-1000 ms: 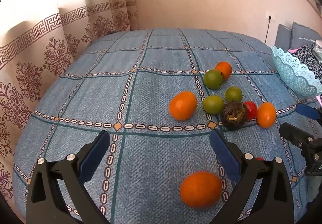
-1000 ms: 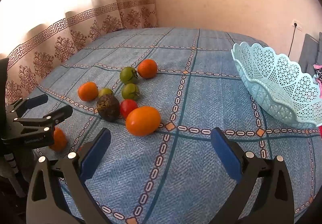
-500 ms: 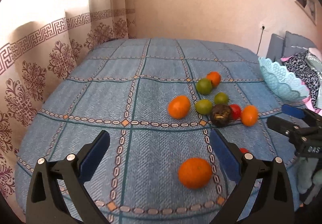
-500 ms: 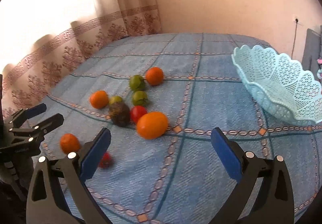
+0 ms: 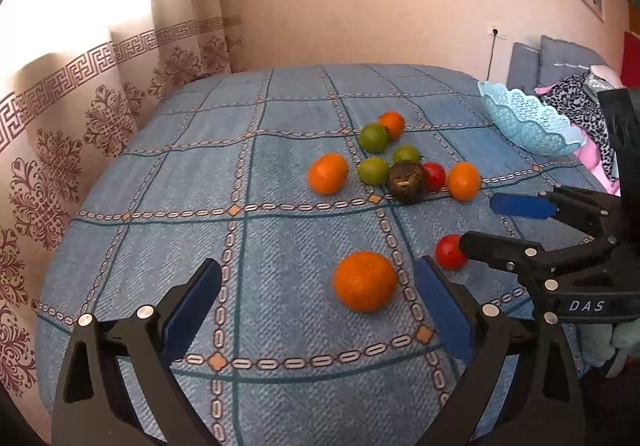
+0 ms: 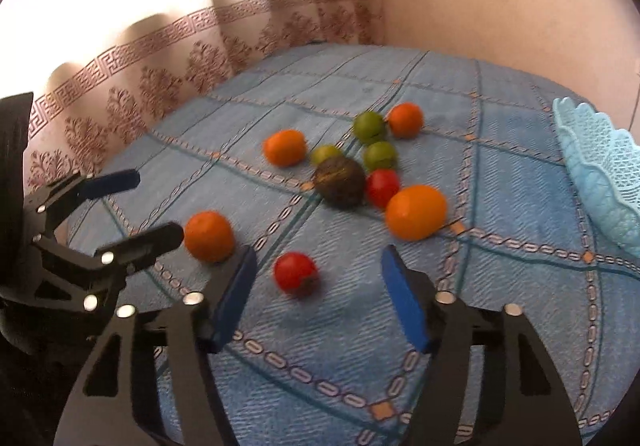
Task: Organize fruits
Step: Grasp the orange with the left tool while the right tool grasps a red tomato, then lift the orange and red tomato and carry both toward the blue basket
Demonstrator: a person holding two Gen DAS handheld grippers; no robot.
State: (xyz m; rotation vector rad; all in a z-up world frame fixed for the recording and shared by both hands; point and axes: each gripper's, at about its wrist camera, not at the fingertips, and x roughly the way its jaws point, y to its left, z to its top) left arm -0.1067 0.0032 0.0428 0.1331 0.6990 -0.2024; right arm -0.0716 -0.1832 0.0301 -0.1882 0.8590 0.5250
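Woven matt blue tablecloth (image 5: 280, 246); glossy tomato (image 6: 295, 273); perforated plastic basket (image 5: 524, 125).

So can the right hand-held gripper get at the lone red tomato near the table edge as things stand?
Probably yes. The right hand-held gripper is open, and the red tomato lies just ahead between its fingers with bare tablecloth around it. The nearest orange and the left hand-held gripper sit off to one side.
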